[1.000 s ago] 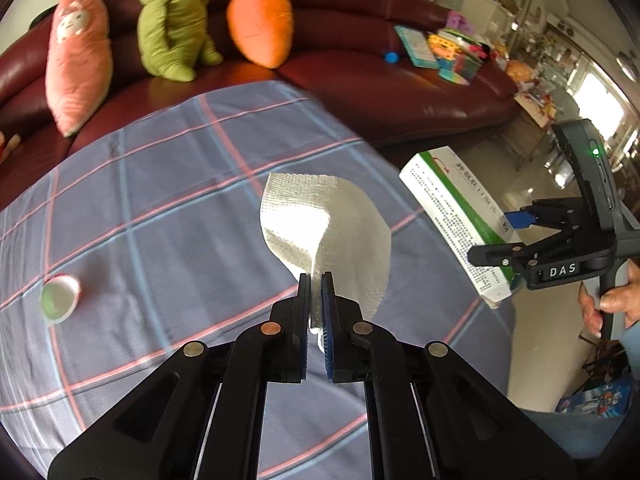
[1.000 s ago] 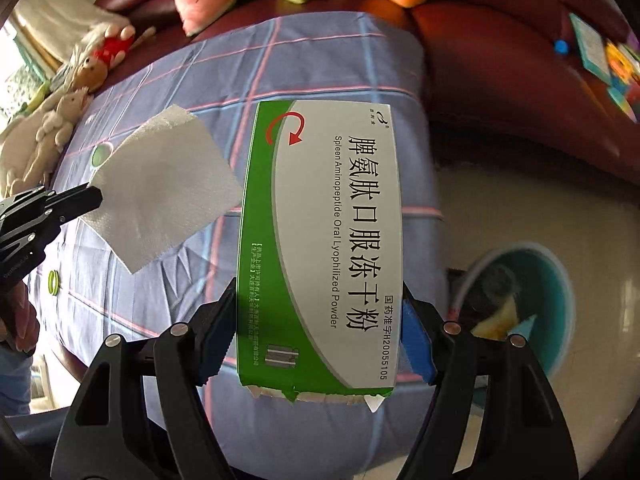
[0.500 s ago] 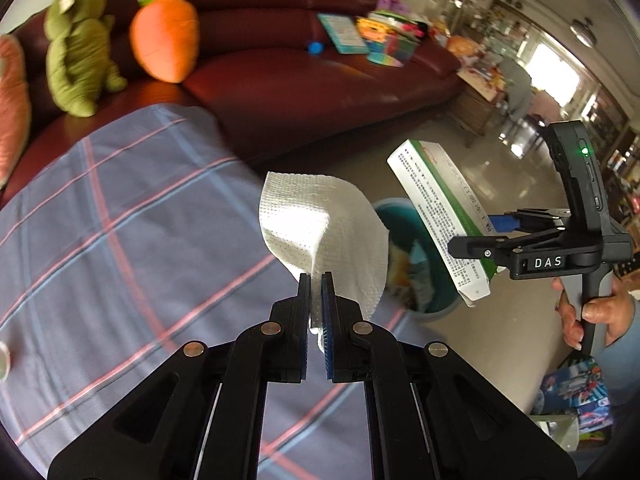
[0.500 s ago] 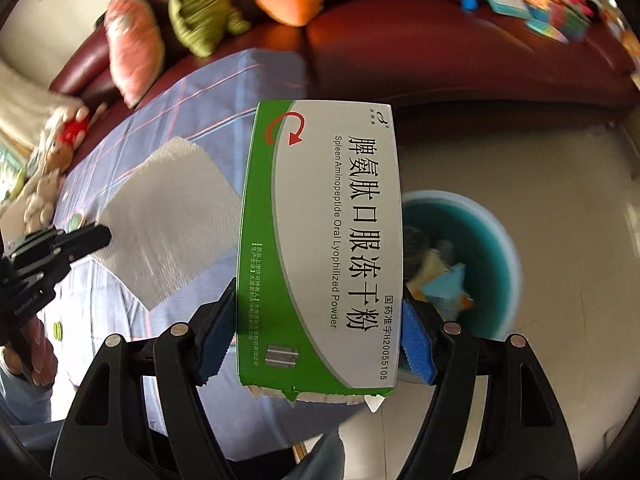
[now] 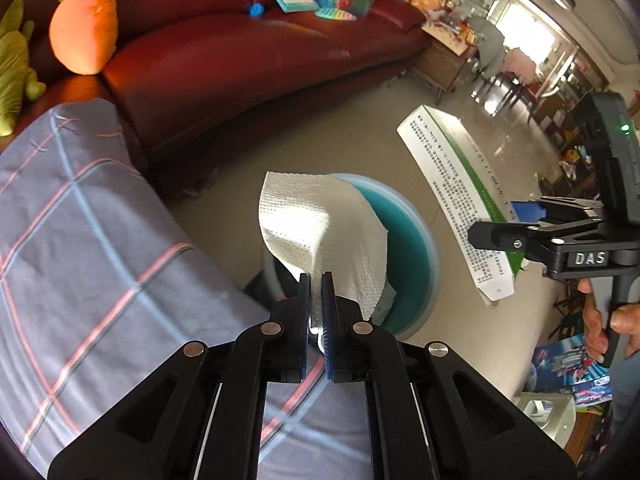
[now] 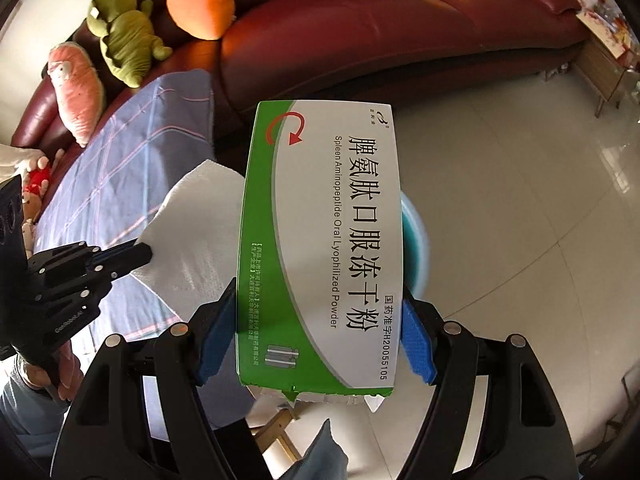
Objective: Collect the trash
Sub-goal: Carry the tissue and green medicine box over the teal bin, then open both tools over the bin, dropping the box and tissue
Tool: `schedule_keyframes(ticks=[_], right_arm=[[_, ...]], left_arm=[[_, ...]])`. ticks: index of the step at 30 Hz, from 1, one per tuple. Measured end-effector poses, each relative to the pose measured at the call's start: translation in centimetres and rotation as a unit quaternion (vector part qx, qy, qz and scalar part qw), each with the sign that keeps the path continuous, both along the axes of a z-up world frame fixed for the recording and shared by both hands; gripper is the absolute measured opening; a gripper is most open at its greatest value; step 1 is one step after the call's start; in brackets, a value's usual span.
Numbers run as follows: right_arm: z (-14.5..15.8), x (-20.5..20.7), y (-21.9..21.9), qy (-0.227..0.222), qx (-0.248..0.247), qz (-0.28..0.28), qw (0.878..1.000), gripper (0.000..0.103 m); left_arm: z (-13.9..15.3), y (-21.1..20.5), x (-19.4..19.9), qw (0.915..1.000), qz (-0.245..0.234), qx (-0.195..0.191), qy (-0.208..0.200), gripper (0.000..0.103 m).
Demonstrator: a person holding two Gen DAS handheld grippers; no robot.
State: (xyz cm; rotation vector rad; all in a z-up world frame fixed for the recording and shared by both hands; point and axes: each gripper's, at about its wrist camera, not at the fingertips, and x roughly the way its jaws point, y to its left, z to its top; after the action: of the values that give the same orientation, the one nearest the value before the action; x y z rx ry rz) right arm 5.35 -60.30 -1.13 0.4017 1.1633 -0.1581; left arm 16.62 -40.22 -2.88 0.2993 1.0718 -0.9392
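Both tongs had swung off the worktop (image 5: pixel 80 240) over the bin (image 5: pixel 404 240): left tongs (image 5: pixel 316 280) pinching the tissue (image 5: pixel 320 224), right tongs (image 6: pixel 316 336) clamping the box (image 6: pixel 320 240), ready to drop.

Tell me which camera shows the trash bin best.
Left wrist view: the teal trash bin shows its rim and inside wall on the floor, partly behind the paper towel. In the right wrist view only a sliver of bin peeks past the medicine box.

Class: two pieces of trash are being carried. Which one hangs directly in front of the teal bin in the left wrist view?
The white paper towel, pinched by the left gripper; it overlaps the teal round bin. The green-and-white cardboard medicine box, in the right gripper, sits off to the side.
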Motion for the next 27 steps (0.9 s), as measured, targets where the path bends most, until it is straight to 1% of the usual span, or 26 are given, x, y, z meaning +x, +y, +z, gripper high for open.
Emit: schedule_keyframes(ticks=[7, 10, 11, 13, 15, 16, 18, 21, 25, 27], right_arm=[[-1.0, 0.2, -1.6, 0.012, 0.002, -0.014, 1.0, 0.069], [-1.6, 0.3, -1.9, 0.02, -0.001, -0.017, 1.0, 0.069], [-1.8, 0.4, -2.0, 0.023, -0.002, -0.018, 1.0, 0.069], [-2.3, 0.5, -2.2, 0.028, -0.001, -0.022, 0.999, 0.069], [-2.8, 0.6, -2.4, 0.035, 0.0, -0.024, 0.999, 0.069], [-3.0, 0.8, -2.4, 0.037, 0.0, -0.024, 0.999, 0.069], [-3.4, 1.1, -2.3, 0.04, 0.002, -0.022, 0.999, 0.069], [-3.8, 1.6, -2.0, 0.043, 0.003, -0.018, 0.999, 0.069], [-4.3, 2.7, -1.3, 0.046, 0.007, -0.009, 0.999, 0.069], [-4.5, 3.3, -0.9, 0.046, 0.01, -0.003, 0.999, 0.069]], left_arm=[[-3.4, -4.0, -0.1, 0.9995, -0.018, 0.016, 0.02, 0.006], [-5.4, -5.1, 0.0, 0.9989, -0.023, 0.033, 0.022, 0.008], [-6.3, -5.6, 0.1, 0.9984, -0.026, 0.039, 0.031, 0.009], [-7.4, -5.9, 0.3, 0.9977, -0.024, 0.054, 0.034, 0.02], [-8.1, -6.0, 0.4, 0.9972, -0.016, 0.067, 0.027, 0.046], [-8.0, -5.8, 0.5, 0.9975, -0.011, 0.066, 0.024, 0.051], [-7.3, -5.0, 0.5, 0.9981, -0.007, 0.057, 0.02, 0.066], [-5.9, -3.2, 0.7, 0.999, 0.004, 0.045, 0.002, 0.078], [-4.5, -1.4, 1.2, 0.9992, 0.021, 0.033, 0.005, 0.087], [-3.9, -0.3, 1.5, 0.9992, 0.032, 0.026, 0.001, 0.088]])
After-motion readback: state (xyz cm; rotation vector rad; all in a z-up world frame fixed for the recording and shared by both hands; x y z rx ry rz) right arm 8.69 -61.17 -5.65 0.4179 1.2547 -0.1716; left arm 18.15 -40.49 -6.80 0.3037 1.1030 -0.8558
